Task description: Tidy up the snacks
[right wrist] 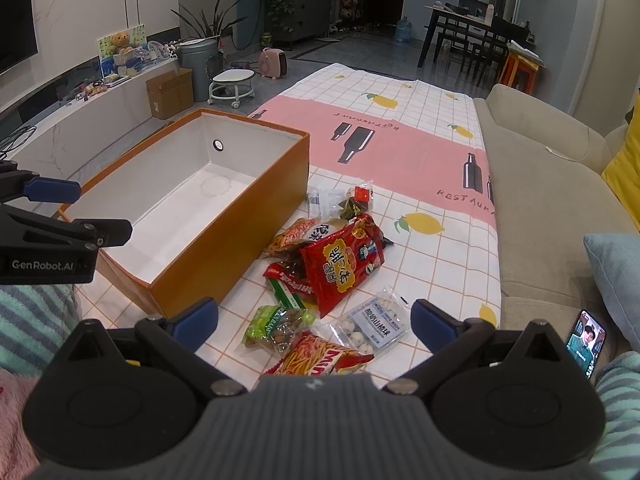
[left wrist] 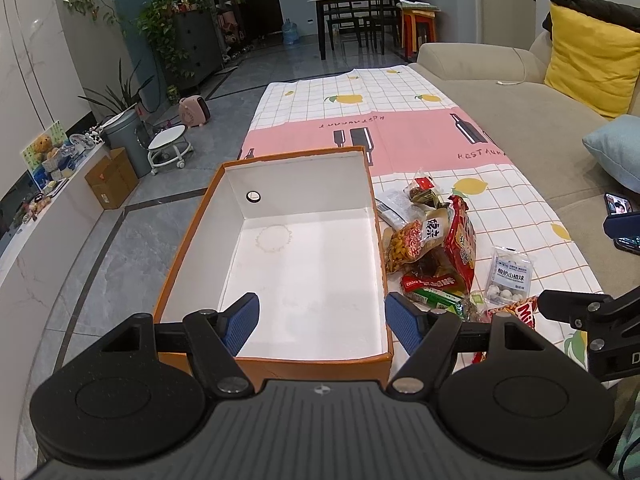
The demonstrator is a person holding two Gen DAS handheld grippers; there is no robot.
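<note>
An orange box (left wrist: 188, 236) (right wrist: 240, 216) with a bare white inside stands on the checked tablecloth. Right of it lies a heap of snack packets: a large red bag (right wrist: 344, 264) (left wrist: 462, 240), a clear bag of white balls (right wrist: 376, 324) (left wrist: 510, 276), a green nut packet (right wrist: 276, 326), a red fries packet (right wrist: 320, 356) and a peanut bag (left wrist: 412, 242). My left gripper (left wrist: 322, 320) is open over the box's near end, nothing between its fingers. My right gripper (right wrist: 316, 320) hangs open just above the nearest packets.
The tablecloth (left wrist: 400, 120) covers a low table with a beige sofa (right wrist: 552, 184) along its right side. A phone (right wrist: 586, 342) lies on the sofa edge. Left of the table is grey floor with a cardboard carton (left wrist: 112, 178), a bin and a small stool.
</note>
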